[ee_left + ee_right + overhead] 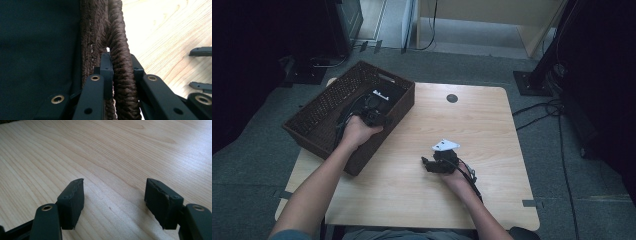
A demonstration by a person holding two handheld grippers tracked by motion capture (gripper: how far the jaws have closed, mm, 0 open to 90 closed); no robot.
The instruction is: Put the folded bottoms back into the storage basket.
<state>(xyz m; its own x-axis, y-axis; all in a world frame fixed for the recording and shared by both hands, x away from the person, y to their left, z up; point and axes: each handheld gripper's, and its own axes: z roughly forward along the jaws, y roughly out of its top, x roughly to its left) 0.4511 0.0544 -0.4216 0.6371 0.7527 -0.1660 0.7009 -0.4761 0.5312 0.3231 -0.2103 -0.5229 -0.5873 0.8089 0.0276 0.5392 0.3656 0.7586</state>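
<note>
We are gripping the wicker basket (319, 117) by its near rim.

Our left gripper (119, 75) is pinching the braided rim (120, 50) at the table's (462, 130) left edge for a firm hold; our right gripper (113, 202) is waiting spread over bare wood.

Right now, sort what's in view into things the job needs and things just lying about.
In the job:
- woven basket, its rim clamped
- left hand-held gripper, closed on that rim

Lying about:
- right hand-held gripper, open, nothing between its jaws
- wooden table
- floor cables
</note>
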